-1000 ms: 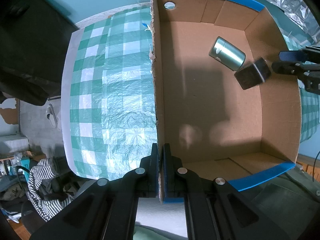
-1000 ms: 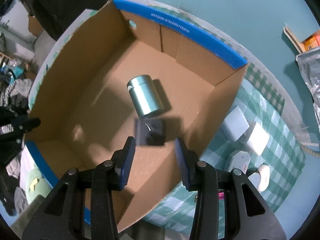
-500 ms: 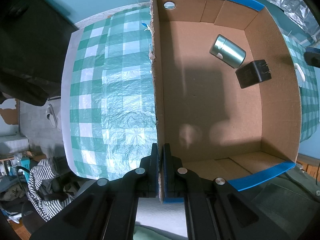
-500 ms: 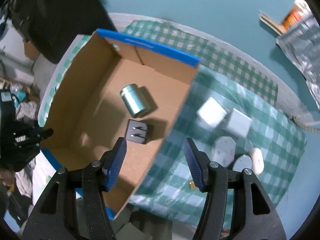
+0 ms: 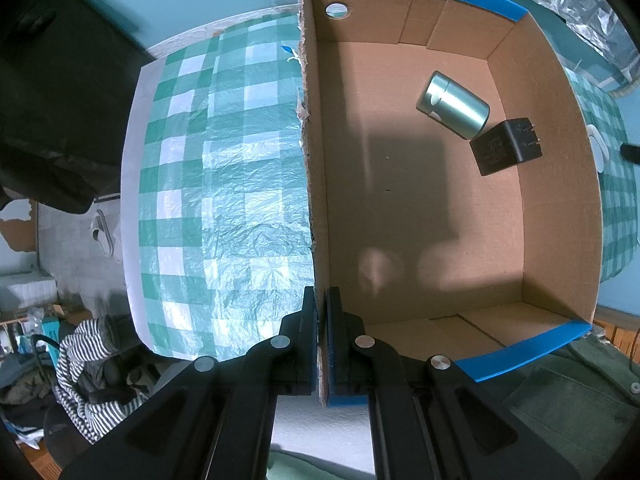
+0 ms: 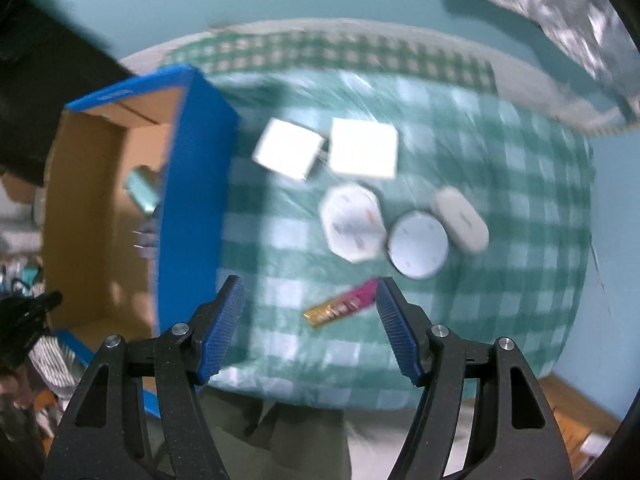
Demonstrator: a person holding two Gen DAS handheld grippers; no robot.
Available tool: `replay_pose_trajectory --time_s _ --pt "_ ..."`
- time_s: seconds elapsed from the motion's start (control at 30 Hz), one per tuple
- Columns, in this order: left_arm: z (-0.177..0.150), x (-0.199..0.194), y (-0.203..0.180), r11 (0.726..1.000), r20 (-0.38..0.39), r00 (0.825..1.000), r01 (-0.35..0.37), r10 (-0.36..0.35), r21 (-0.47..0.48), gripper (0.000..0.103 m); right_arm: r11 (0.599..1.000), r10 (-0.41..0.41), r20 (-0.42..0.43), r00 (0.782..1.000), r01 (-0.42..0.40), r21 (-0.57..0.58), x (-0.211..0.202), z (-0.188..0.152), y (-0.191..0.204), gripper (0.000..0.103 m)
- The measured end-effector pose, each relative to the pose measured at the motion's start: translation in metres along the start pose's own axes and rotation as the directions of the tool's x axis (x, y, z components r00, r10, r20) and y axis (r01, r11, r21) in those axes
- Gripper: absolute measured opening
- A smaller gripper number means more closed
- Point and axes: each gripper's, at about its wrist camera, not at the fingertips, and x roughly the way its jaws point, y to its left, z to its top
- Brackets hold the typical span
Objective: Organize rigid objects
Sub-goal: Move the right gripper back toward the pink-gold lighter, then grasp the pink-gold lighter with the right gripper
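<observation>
A cardboard box (image 5: pixel 316 184) with blue edges stands on the checked tablecloth. My left gripper (image 5: pixel 322 312) is shut on its near wall. Inside lie a silver-green cylinder (image 5: pixel 454 105) and a black plug adapter (image 5: pixel 506 146). The right wrist view is blurred. My right gripper (image 6: pixel 308 300) hangs above the cloth to the right of the box (image 6: pixel 188 184), its jaws opening with nothing between them. Below it lie two white cubes (image 6: pixel 288 153) (image 6: pixel 363 148), an octagonal white piece (image 6: pixel 352 222), a round pale disc (image 6: pixel 418 245), a grey oval case (image 6: pixel 460 219) and a pink-gold stick (image 6: pixel 340 307).
The green checked cloth (image 5: pixel 224 184) covers a small table with a drop at its left and near edges. A crinkled silver bag (image 6: pixel 560 12) lies at the far right. Striped fabric (image 5: pixel 80 356) and clutter sit on the floor at the lower left.
My right gripper left the box, swung right over the loose items on the cloth, rolled, and widened its jaws. The black adapter stayed behind beside the cylinder. The left gripper kept still.
</observation>
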Motion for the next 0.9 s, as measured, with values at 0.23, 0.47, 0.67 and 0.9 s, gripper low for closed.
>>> replay_pose_trajectory --time_s 0.23,0.47,0.67,0.9 --pt "0.001 0.000 0.000 1.000 -0.002 1.000 0.000 0.000 0.007 0.004 0.985 0.011 -0.091 0.996 0.005 0.170 0.045 -0.014 -0.039 0.069" --pt "0.001 0.000 0.000 1.000 -0.003 1.000 0.002 -0.002 0.007 0.004 0.945 0.070 -0.156 0.985 -0.016 0.326 0.087 -0.024 -0.065 0.069" --pt "0.001 0.000 0.000 1.000 -0.003 1.000 0.002 -0.002 0.007 0.004 0.930 0.089 -0.147 0.985 -0.029 0.368 0.097 -0.025 -0.073 0.068" --pt "0.001 0.000 0.000 1.000 -0.003 1.000 0.002 -0.002 0.007 0.004 0.918 0.111 -0.155 0.982 -0.041 0.394 0.111 -0.023 -0.080 0.051"
